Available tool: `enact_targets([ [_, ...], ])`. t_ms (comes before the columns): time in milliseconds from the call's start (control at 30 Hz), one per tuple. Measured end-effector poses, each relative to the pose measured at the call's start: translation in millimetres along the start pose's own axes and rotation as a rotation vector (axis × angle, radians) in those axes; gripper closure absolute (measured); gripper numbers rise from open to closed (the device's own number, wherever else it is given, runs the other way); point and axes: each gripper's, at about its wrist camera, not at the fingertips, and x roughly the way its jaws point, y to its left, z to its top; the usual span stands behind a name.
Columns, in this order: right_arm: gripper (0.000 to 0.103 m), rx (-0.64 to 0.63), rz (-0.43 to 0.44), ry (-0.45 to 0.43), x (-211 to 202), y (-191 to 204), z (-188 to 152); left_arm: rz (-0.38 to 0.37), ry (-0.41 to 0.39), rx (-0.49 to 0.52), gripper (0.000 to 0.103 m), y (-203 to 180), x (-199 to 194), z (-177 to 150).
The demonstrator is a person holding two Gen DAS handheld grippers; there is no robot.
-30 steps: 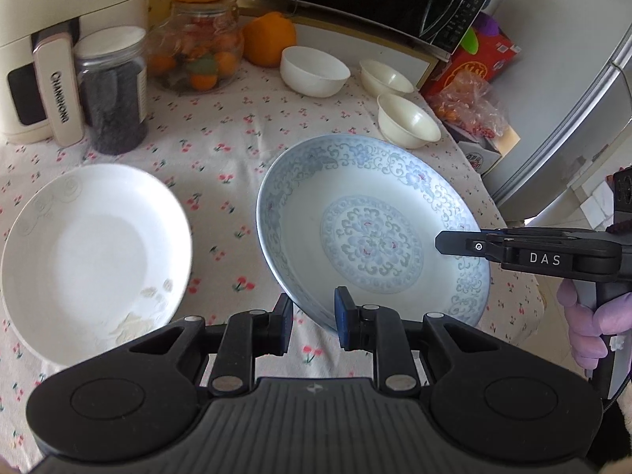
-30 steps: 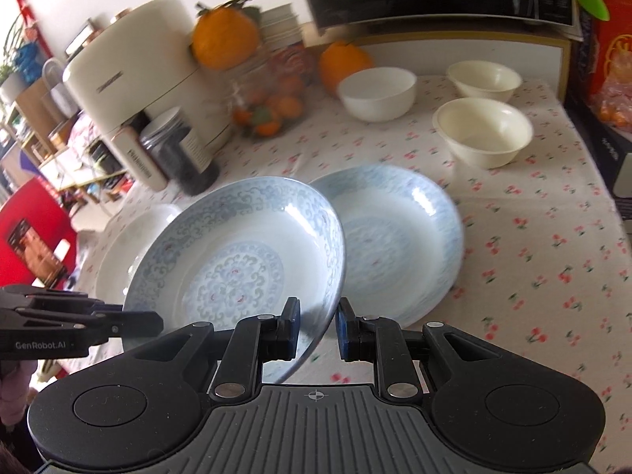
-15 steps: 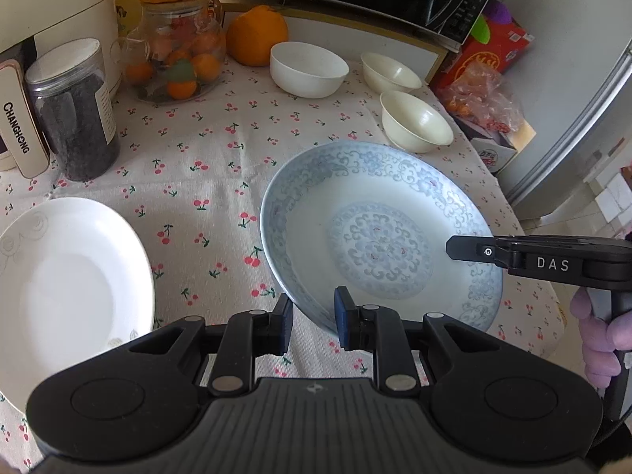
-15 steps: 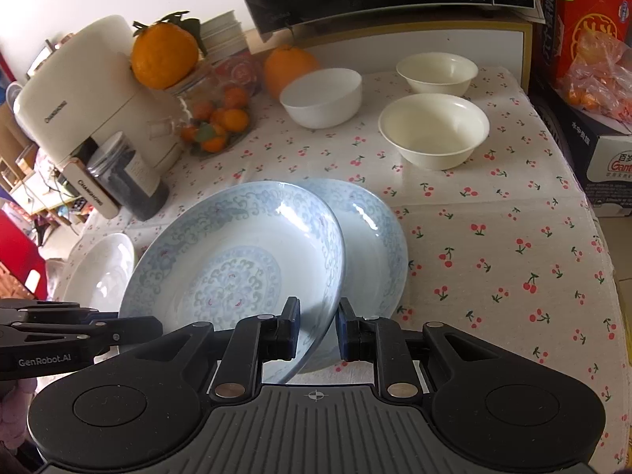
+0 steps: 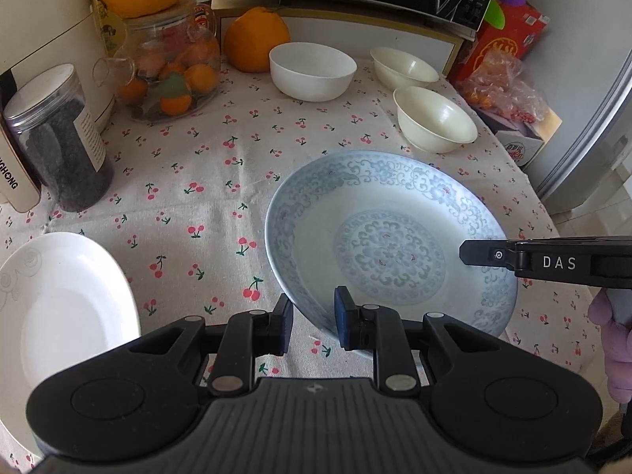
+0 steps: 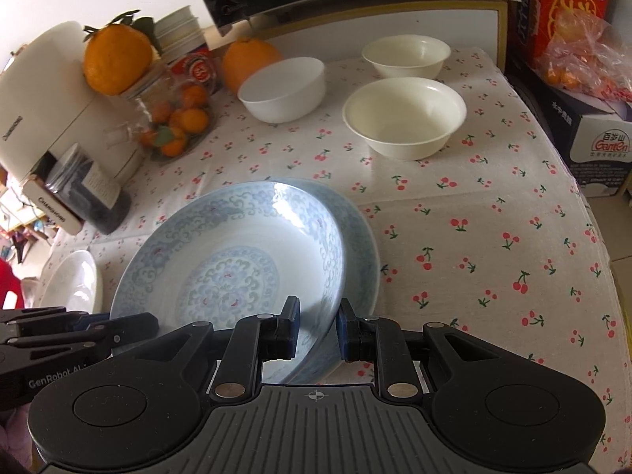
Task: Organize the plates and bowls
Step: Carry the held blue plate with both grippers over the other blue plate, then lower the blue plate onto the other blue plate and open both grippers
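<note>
Both grippers were clamped on the same blue-patterned plate (image 6: 233, 260): the left gripper (image 5: 314, 326) pinching its near rim from one side and the right gripper (image 6: 318, 330) pinching the rim from the other, so it was a two-handed carry. In the right wrist view that plate sat tilted over a second blue-patterned plate (image 6: 361, 245) lying flat on the desk (image 6: 493, 213), covering most of it, with only the right edge of the lower one peeking out. Whether the two plates were actually touching I couldn't tell. Off to the left was a plain white plate (image 5: 59, 312) on the cherry-print cloth, well apart from the blue ones. Further back there were three bowls: a white bowl (image 5: 312, 71) beside an orange (image 5: 256, 39), and two cream bowls (image 5: 434, 118) (image 5: 403, 67) near each other toward the right edge. A dark-filled jar (image 5: 59, 138) and a glass jar of small oranges (image 5: 170, 75) stood at the back left.
</note>
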Motion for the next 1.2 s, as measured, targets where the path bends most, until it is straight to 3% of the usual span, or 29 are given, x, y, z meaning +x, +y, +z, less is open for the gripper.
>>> enact_targets([
  [433,0.084,0.004,-0.03,-0.008,-1.5,-1.3,0.5,0.064,-0.019,0.051,0.081,-10.2,7.5,3.4],
  [1200,0.083,-0.132,-0.187,-0.006,-6.5,21.7,-11.2,0.143,-0.039,0.141,0.081,-26.8,14.9,-3.6],
])
